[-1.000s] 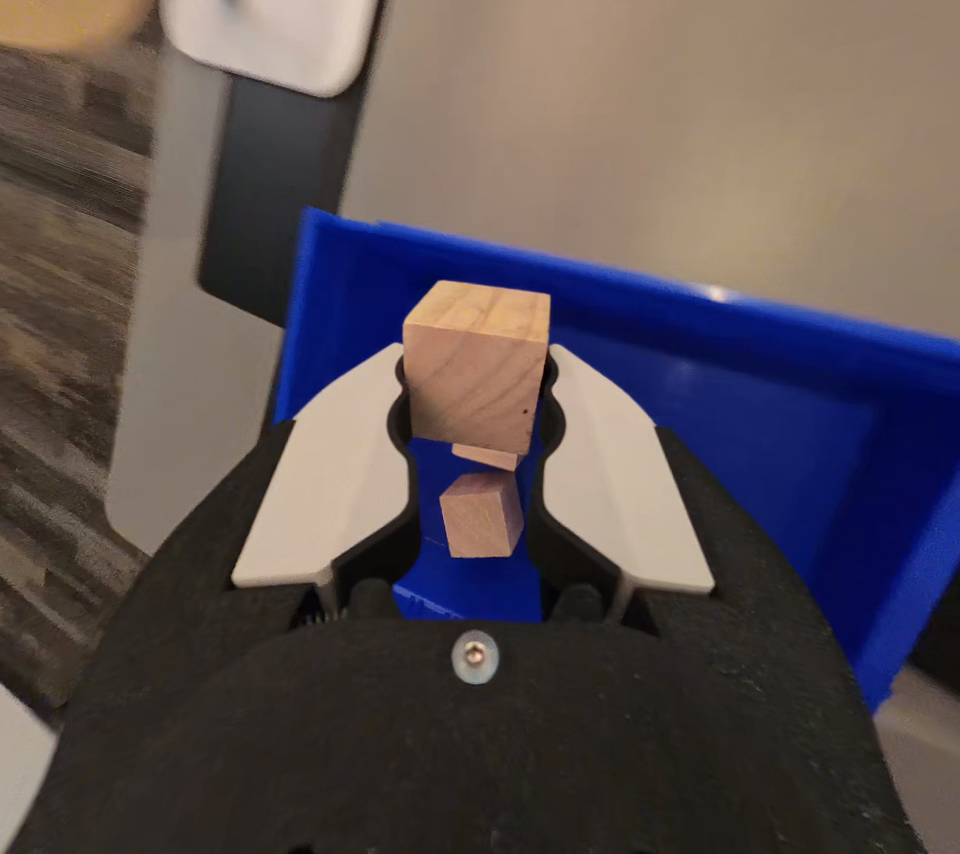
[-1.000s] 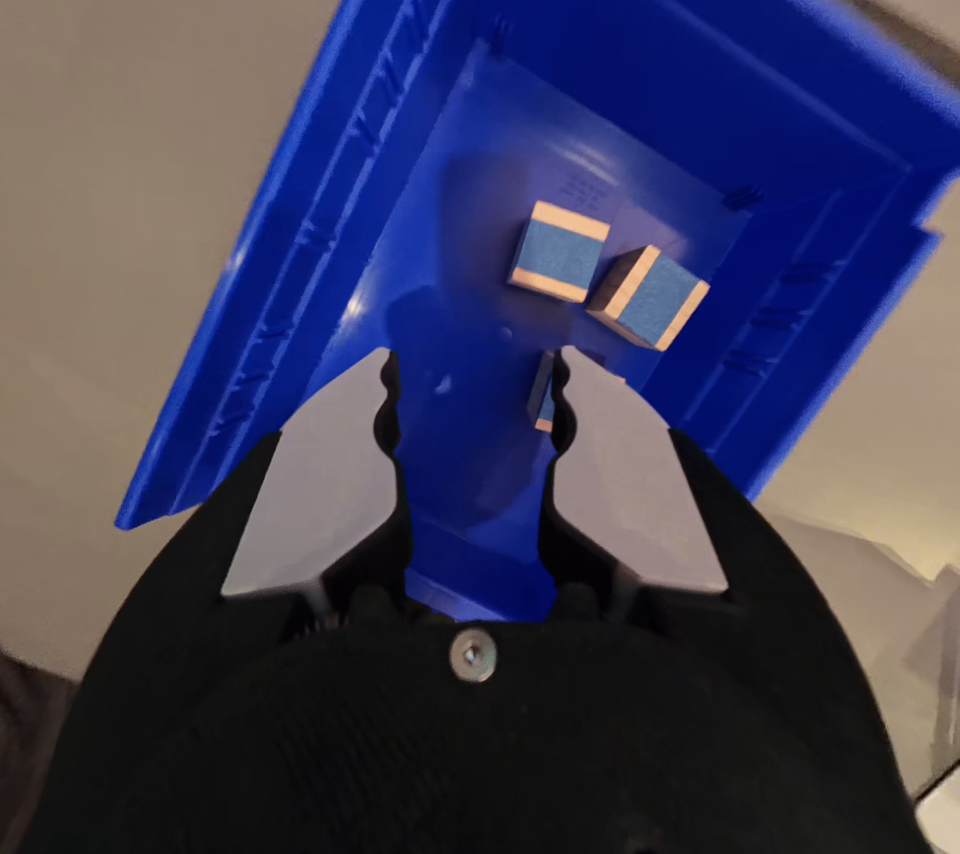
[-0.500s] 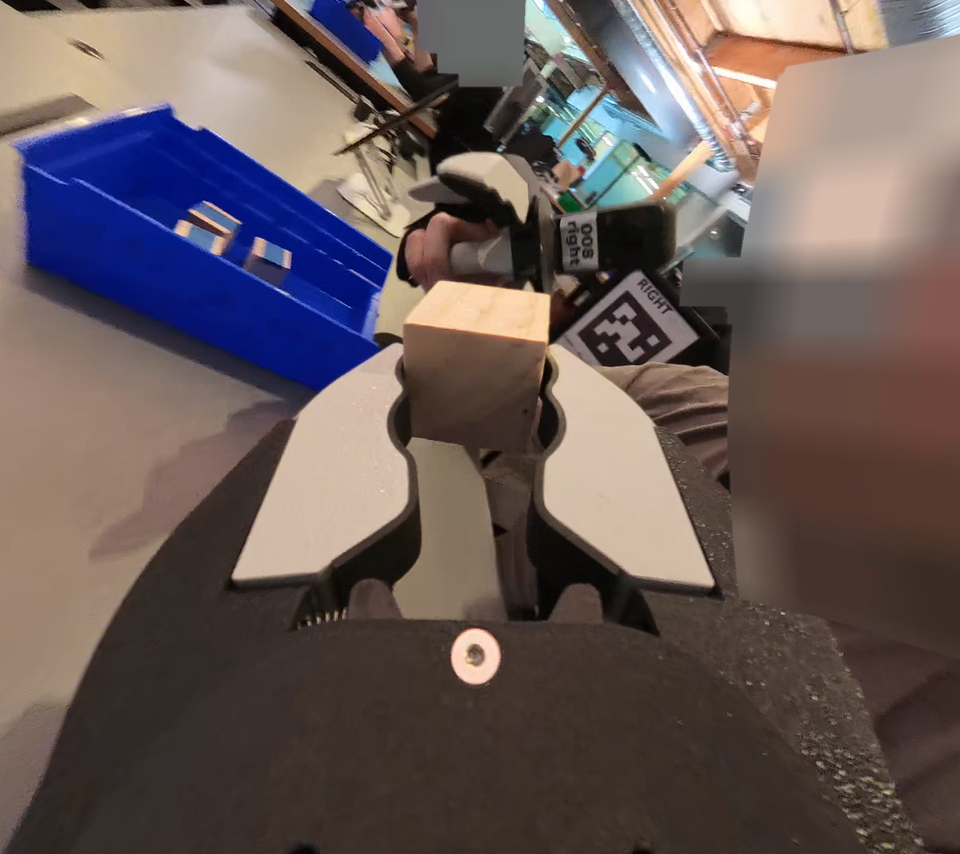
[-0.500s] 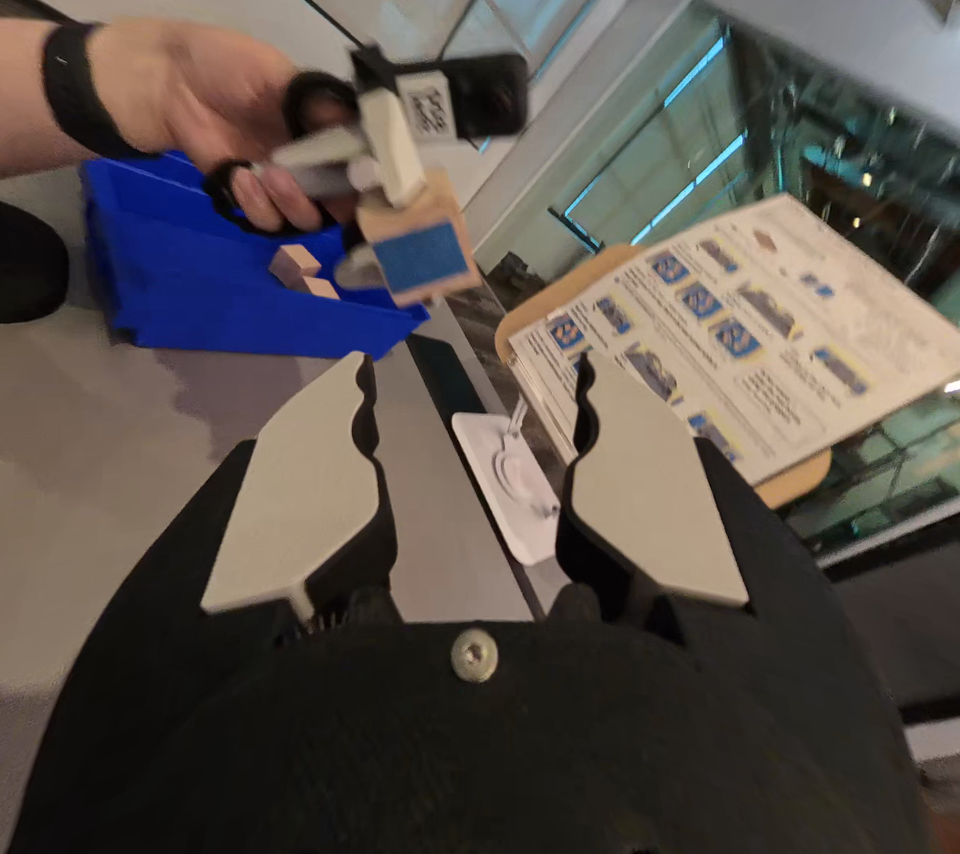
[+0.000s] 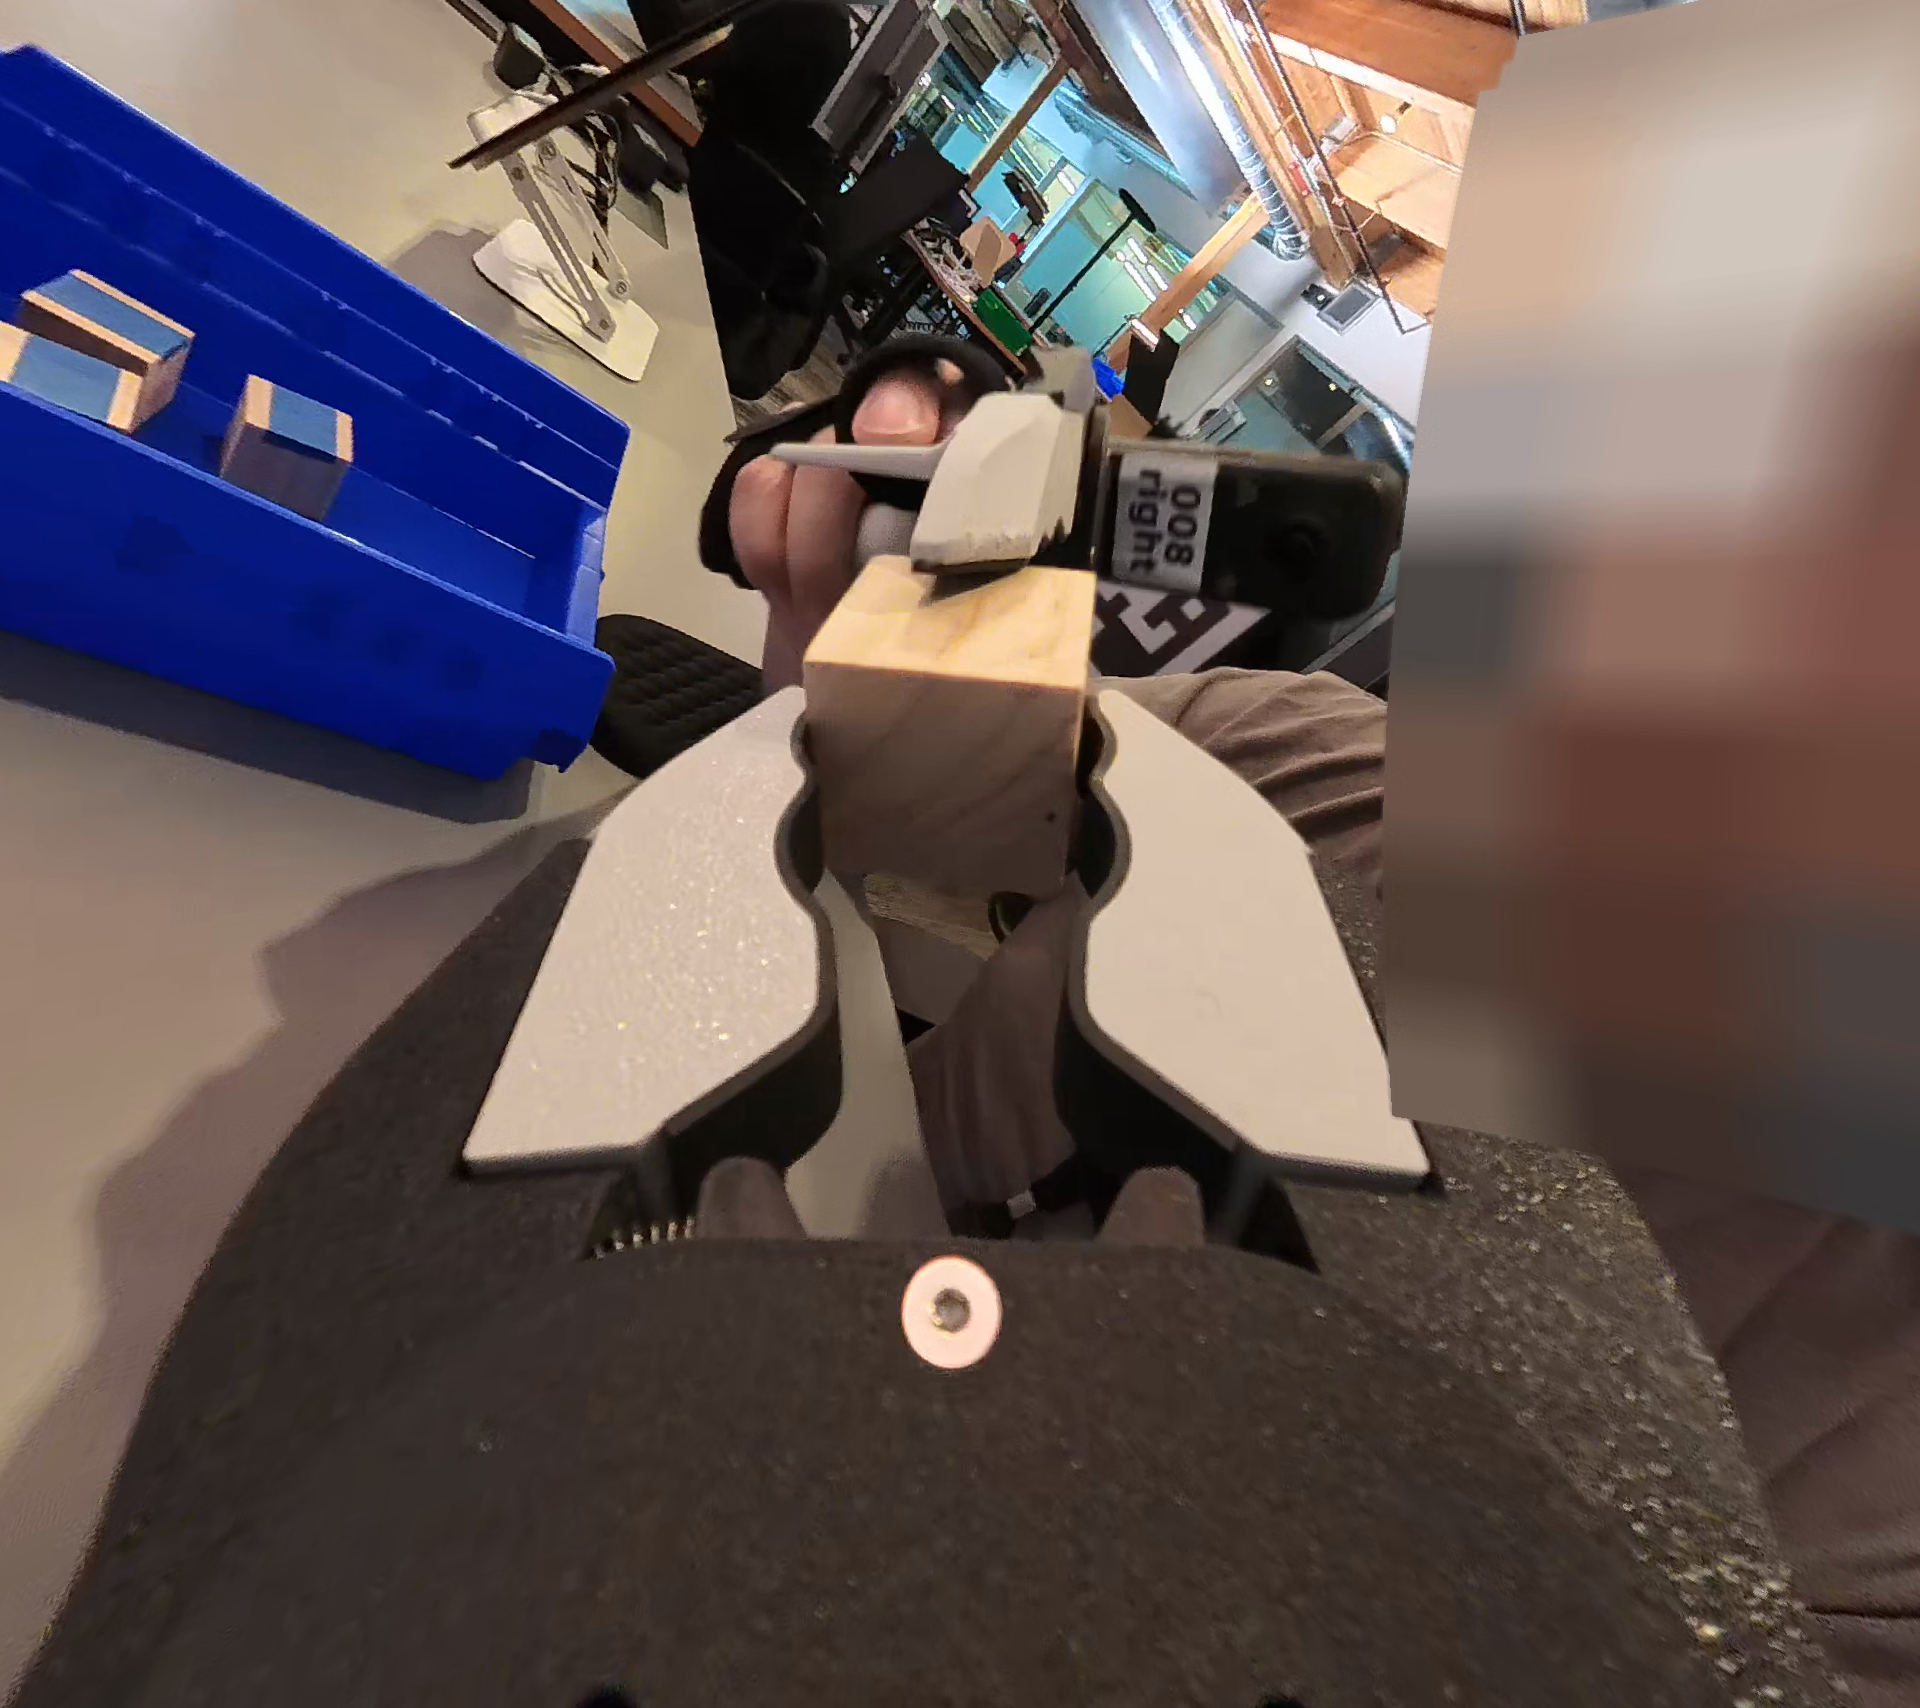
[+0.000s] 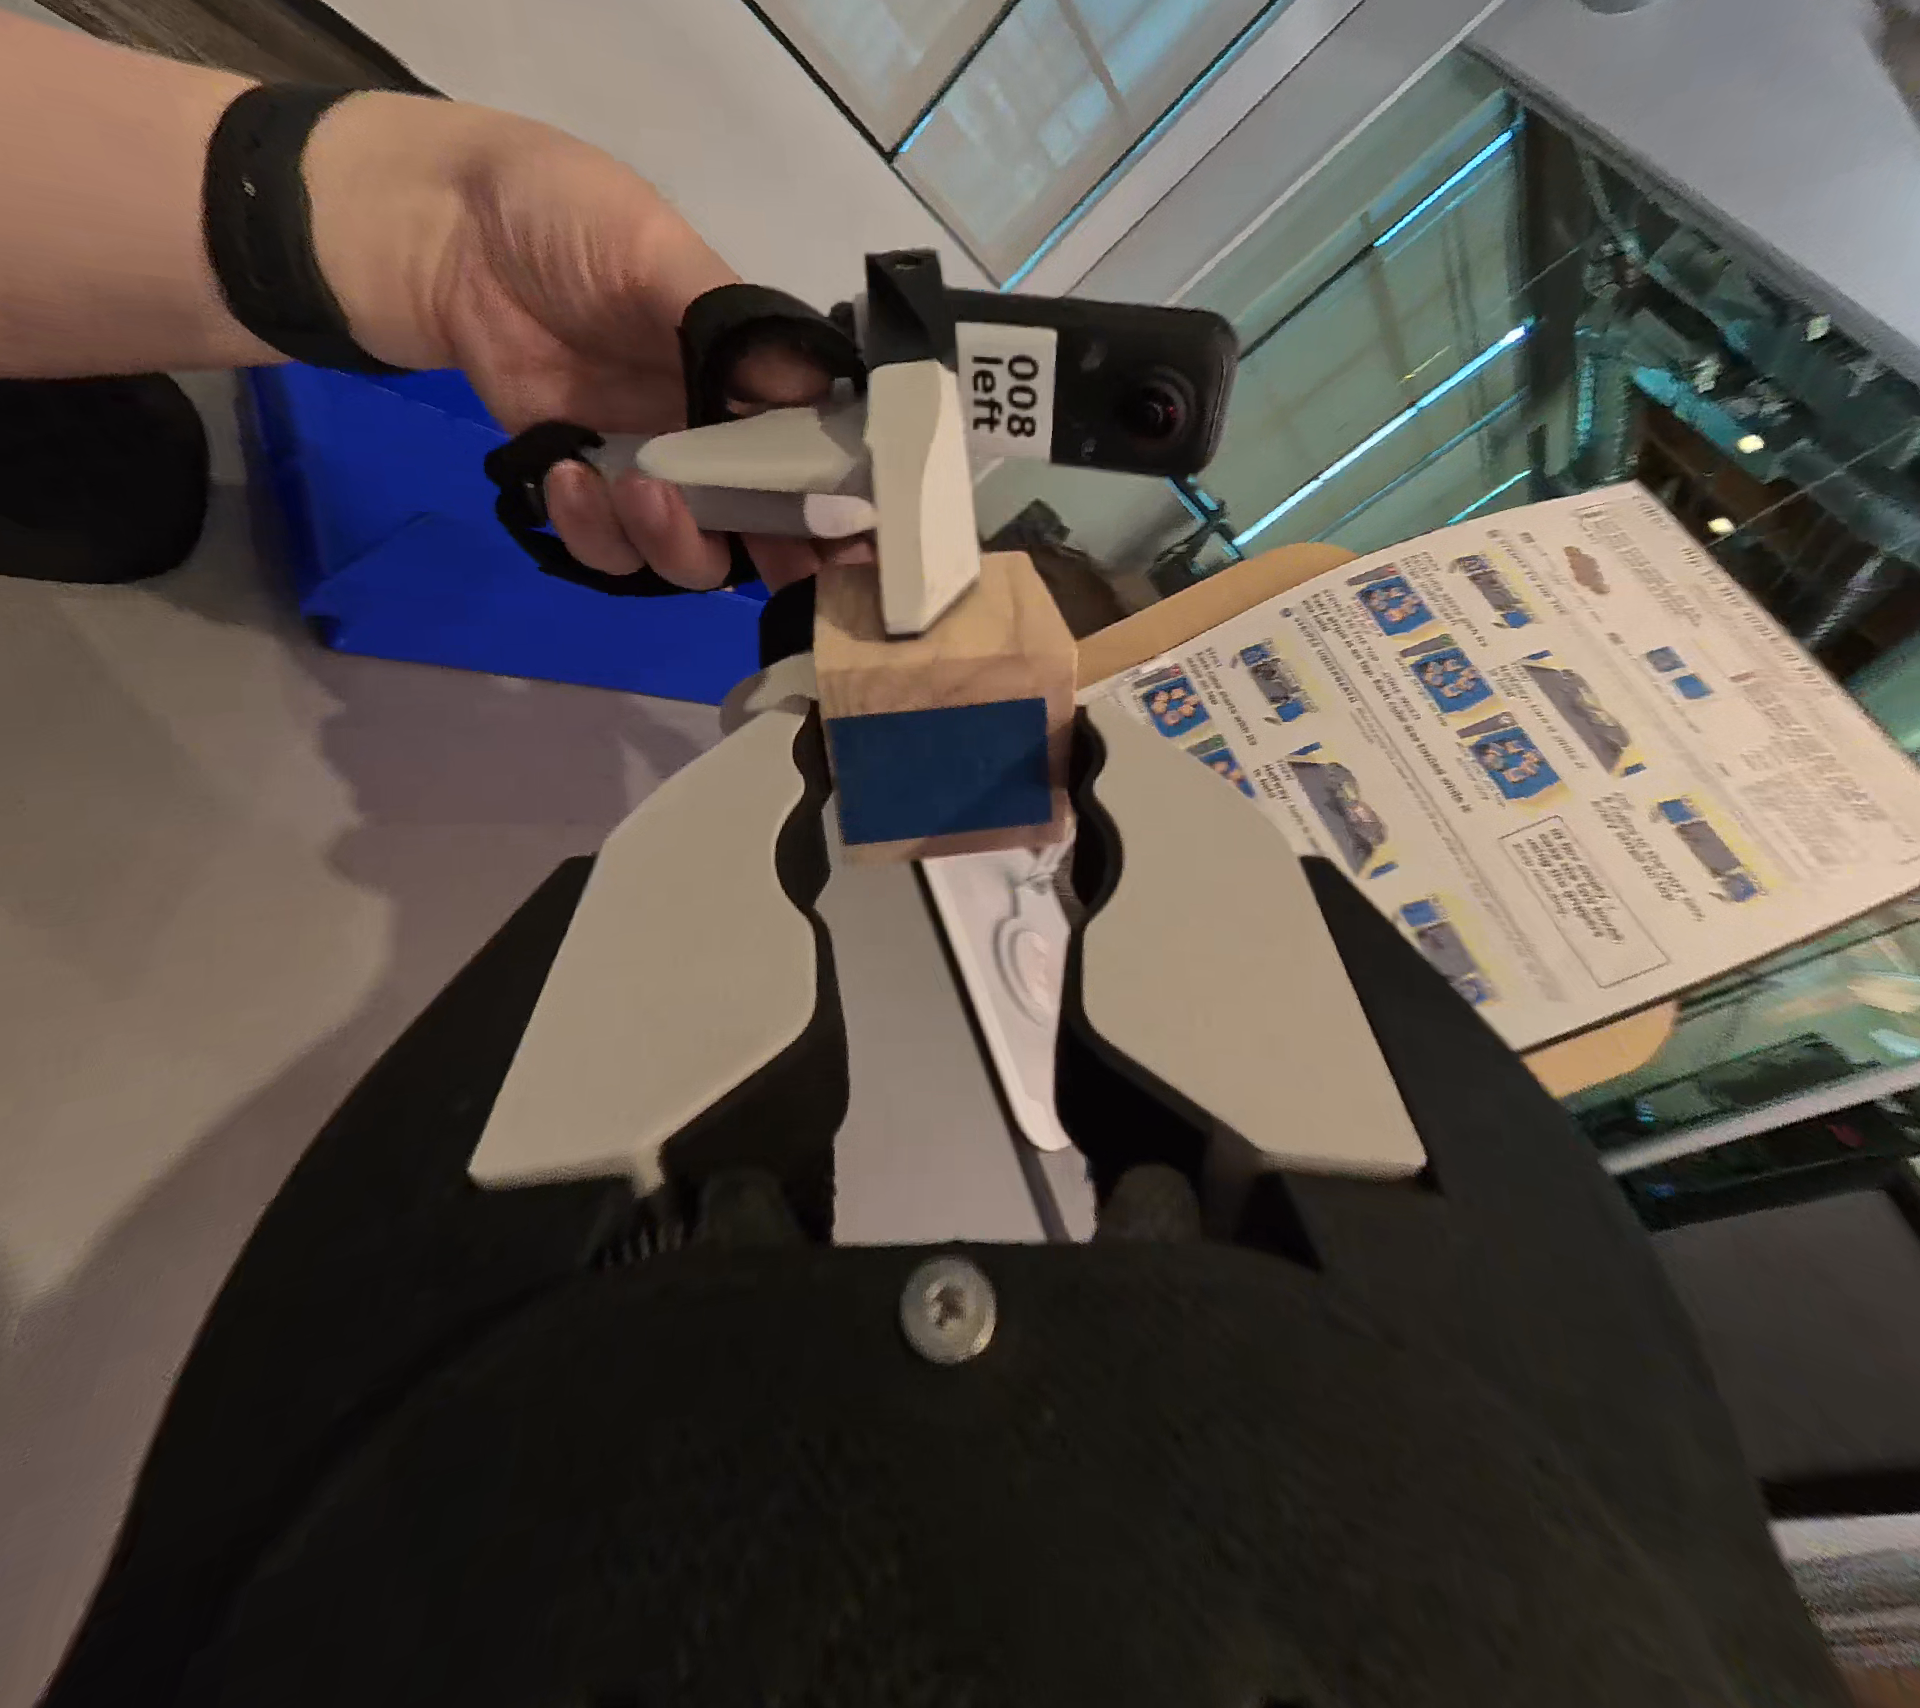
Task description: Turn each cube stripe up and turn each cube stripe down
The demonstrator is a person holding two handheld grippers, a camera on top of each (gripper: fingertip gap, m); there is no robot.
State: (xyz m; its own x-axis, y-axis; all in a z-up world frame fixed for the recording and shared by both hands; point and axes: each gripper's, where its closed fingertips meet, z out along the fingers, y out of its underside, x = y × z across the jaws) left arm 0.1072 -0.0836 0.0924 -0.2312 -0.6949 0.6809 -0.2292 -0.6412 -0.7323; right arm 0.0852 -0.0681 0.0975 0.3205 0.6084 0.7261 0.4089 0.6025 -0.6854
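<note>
At the far left, a blue bin [image 5: 312,609] on the grey table [image 5: 156,879] holds three cubes [image 5: 286,453], blue stripes up. Half a second ago the right gripper [image 6: 951,785] hung open, well short of the cube [image 5: 951,759]; now its fingers flank that cube in mid-air. Whether they press it cannot be told. The left gripper [image 5: 951,765] remains clamped on it. This looks like a handover for re-gripping. The pale wooden cube's blue-striped face points toward the right gripper.
</note>
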